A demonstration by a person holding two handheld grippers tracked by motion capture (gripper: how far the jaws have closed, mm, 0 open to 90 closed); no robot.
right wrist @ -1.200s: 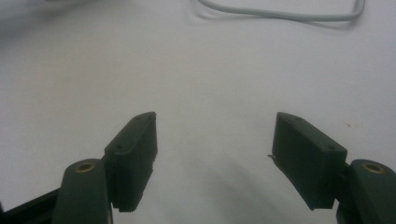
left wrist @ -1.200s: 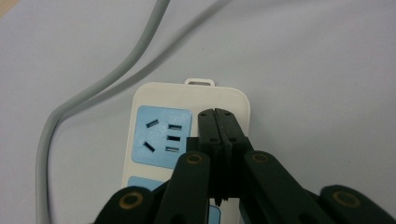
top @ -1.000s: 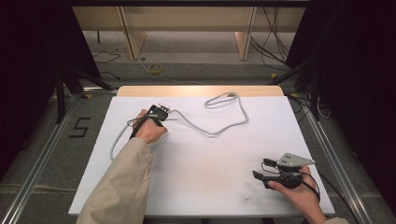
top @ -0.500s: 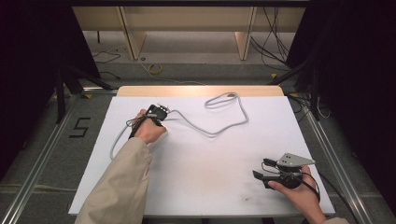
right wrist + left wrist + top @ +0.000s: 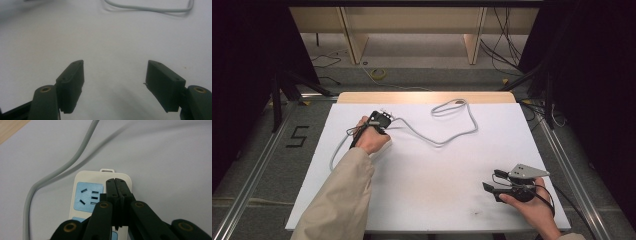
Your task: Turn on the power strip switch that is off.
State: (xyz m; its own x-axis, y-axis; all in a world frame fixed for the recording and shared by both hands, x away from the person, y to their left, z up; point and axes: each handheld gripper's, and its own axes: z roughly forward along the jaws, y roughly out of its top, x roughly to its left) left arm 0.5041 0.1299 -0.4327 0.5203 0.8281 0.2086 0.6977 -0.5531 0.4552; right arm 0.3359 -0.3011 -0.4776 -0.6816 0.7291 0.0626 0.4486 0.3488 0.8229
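A white power strip [image 5: 83, 176] with blue socket faces [image 5: 88, 195] lies on the white table [image 5: 437, 200] at the far left. Its grey cable [image 5: 452, 137] loops away to the right and back; in the left gripper view the cable [image 5: 75, 157] curves past the strip. My left gripper [image 5: 379, 119] stands over the strip's end, and its jaws are shut together with nothing between them [image 5: 116, 182]. Whether the tips touch the strip I cannot tell. My right gripper [image 5: 490, 180] rests near the front right corner, open and bare [image 5: 115, 67], above plain table.
A wooden edge [image 5: 427, 97] borders the table's far side. Metal rails run along the floor on both sides, and a "5" mark [image 5: 297, 136] is on the floor at left. A stretch of the cable [image 5: 150, 10] lies well ahead of the right gripper.
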